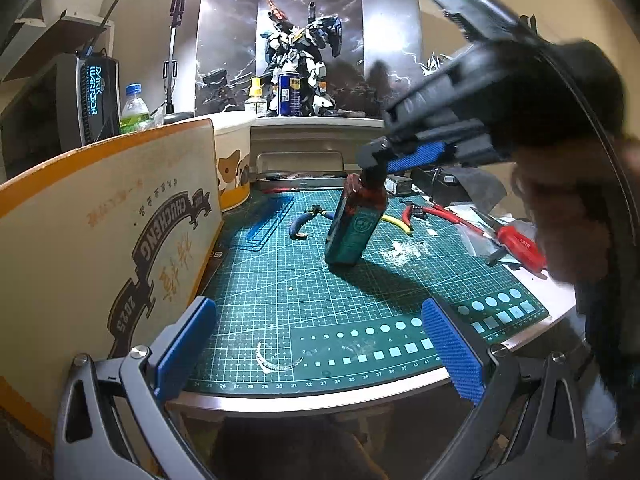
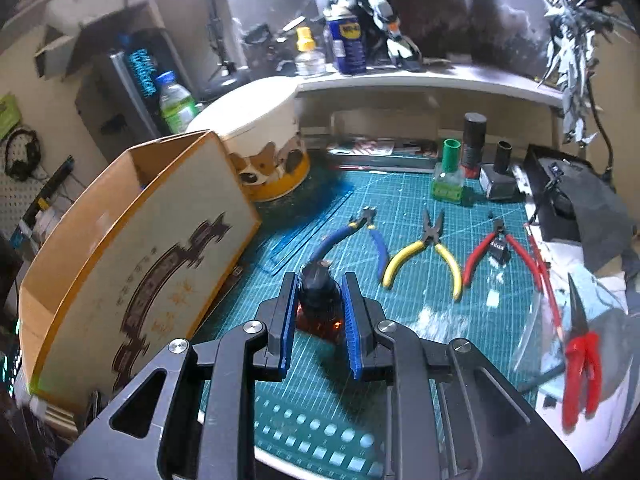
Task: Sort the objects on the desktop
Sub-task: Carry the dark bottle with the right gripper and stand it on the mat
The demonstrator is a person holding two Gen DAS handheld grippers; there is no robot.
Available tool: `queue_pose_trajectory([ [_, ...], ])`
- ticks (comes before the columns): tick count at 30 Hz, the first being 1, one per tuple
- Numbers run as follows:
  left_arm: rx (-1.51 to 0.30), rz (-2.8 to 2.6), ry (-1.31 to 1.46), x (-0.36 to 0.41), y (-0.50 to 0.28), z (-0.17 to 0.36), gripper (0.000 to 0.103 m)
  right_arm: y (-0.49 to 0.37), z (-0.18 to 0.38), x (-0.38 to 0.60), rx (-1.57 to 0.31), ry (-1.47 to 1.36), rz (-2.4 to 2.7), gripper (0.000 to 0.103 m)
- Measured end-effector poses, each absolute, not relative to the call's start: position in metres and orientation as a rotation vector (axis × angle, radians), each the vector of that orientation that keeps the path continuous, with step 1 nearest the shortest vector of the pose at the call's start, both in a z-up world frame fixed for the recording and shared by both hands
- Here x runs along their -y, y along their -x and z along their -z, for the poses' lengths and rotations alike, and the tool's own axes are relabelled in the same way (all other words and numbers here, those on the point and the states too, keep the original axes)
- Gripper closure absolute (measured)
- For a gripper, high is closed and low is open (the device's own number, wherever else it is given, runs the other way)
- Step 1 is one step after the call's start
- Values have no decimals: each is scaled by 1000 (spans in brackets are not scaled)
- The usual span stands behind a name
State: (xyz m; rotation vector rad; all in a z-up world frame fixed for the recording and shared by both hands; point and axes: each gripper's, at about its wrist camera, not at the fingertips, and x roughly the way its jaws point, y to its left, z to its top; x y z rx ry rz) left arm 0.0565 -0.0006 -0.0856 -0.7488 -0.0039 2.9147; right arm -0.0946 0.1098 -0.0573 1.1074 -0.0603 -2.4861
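Reaching in from the upper right of the left wrist view, the right hand-held gripper (image 1: 374, 160) pinches the cap of a tilted dark bottle (image 1: 354, 222) above the green mat (image 1: 280, 280); the person's hand (image 1: 568, 216) is blurred. The left hand-held gripper (image 1: 320, 344) stands wide, empty. In the right wrist view, the bottle (image 2: 318, 300) sits clamped between blue pads (image 2: 354, 320), its lower body hidden.
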Motion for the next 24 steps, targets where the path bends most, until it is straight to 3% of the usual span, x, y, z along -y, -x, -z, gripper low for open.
queue_pose_trajectory([
  [6, -2, -2912, 748, -1, -59, 85, 0, 76, 52, -104, 21, -995, 2546, 87],
  [24, -15, -2911, 760, -1, -61, 90, 0, 52, 59, -84, -38, -930, 2618, 87],
])
